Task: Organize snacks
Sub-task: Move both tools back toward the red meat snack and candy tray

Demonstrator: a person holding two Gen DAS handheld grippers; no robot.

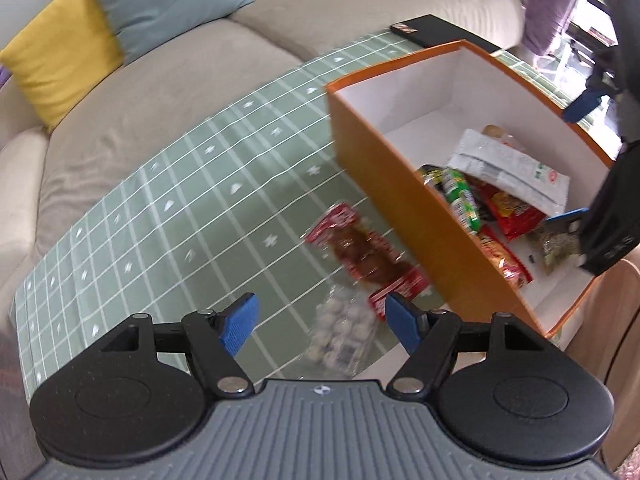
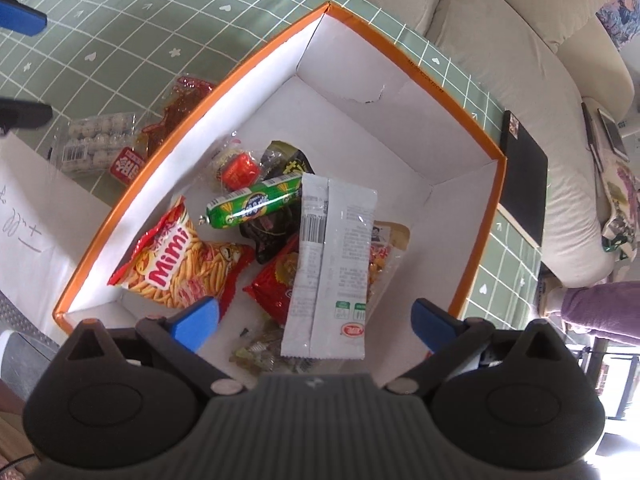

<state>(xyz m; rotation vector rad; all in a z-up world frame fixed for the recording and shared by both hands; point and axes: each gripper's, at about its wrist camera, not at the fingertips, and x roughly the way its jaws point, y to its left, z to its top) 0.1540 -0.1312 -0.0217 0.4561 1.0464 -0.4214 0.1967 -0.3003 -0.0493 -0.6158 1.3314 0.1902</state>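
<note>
An orange box (image 1: 404,200) with white inside stands on the green checked cloth; it also shows in the right wrist view (image 2: 476,216). It holds several snacks: a white packet (image 2: 332,264), a green sausage stick (image 2: 256,202), a red Mimi bag (image 2: 176,264). My right gripper (image 2: 316,320) is open and empty above the box's near end, over a small clear pack (image 2: 256,354). My left gripper (image 1: 320,320) is open and empty over a clear tray of white balls (image 1: 340,332) and a red meat packet (image 1: 368,260) lying outside the box.
A beige sofa (image 1: 120,92) with a yellow cushion (image 1: 60,64) and a blue cushion (image 1: 160,0) lies behind the table. A black flat object (image 2: 522,184) lies past the box. A white paper sheet (image 2: 32,224) lies at the table's near side.
</note>
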